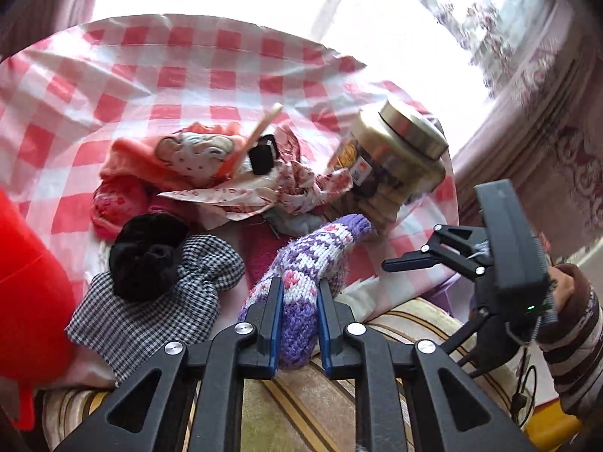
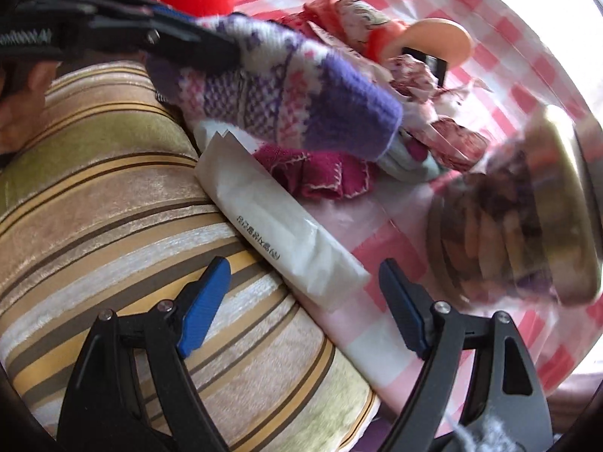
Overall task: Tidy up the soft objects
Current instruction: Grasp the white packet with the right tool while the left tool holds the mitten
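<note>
The left gripper [image 1: 299, 314] is pinching the knitted purple mitten [image 1: 309, 263] by its cuff and holding it up over the near edge of the pile, just in front of the jar [image 1: 395, 158]. The right gripper [image 2: 305, 303] is hanging with its jaws spread wide and nothing between them, near side of the jar, above a white packet [image 2: 286, 241] that is lying along the table's edge against a striped cushion [image 2: 113, 188].

As I judge it, the sorting is only just getting going. One soft thing is in hand; the rest are lying jumbled on the checked cloth [image 1: 113, 86] left of the jar: a black scrunchie [image 1: 147, 256] sitting on a houndstooth cloth [image 1: 158, 301], an orange printed garment [image 1: 181, 154], a patterned scarf [image 1: 286, 184] and a magenta piece [image 2: 320, 173] under the mitten. A wooden spoon [image 1: 264, 126] and a small black block [image 1: 262, 156] are mixed in among them. No tidy stack or sorted group is showing anywhere. A red thing [image 1: 26, 282] is standing far left of the jar; whether it is a container for the mitten I cannot tell.
</note>
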Motion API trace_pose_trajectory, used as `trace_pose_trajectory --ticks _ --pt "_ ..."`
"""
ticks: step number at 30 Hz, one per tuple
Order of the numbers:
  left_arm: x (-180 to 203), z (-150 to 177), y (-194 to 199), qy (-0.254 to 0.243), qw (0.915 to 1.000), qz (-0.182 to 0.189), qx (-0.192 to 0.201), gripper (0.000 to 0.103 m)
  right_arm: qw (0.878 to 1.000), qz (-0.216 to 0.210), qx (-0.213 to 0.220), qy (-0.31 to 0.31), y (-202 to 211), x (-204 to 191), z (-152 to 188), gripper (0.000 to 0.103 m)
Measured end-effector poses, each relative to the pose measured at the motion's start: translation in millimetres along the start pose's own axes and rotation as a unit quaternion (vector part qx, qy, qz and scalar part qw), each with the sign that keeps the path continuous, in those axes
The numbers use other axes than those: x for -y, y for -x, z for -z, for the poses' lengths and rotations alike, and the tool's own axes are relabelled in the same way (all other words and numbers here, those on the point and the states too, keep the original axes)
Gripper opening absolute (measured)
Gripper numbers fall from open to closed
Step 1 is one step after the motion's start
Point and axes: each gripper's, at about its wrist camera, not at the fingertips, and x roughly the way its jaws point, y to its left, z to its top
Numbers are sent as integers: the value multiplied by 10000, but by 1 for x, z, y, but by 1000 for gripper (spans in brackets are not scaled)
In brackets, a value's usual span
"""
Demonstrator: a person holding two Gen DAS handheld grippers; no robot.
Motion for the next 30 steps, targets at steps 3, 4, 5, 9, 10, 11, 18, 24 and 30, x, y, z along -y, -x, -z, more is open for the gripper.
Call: trace_pose_trajectory --ticks 3,4,5,9,10,11,18,24,30 --pt "-10 2 7 247 9995 18 189 17 9998 -114 -91 128 -11 0 -10 83" --pt "-13 3 10 321 9992 34 245 17 9997 -154 -134 144 -15 1 -14 83" --pt "-15 3 9 386 9988 45 288 17 9995 -203 -176 167 -19 1 -17 83" --pt "-26 4 12 592 9975 84 367 17 9982 -313 -395 334 -33 2 -28 82" --pt "-28 4 12 635 9972 99 378 17 9975 -361 -464 387 -36 2 -30 81" --pt "-30 5 11 667 9970 111 384 17 9967 -413 -544 448 -40 2 -32 81" --pt "-37 7 10 833 9955 149 425 17 9911 -734 -924 610 -61 -7 -46 54" --pt "-38 9 13 854 9950 113 507 17 9934 -896 -664 259 -42 -7 -31 40" --pt "-32 8 16 800 9952 88 563 17 9956 -877 -290 -185 -16 0 -11 35"
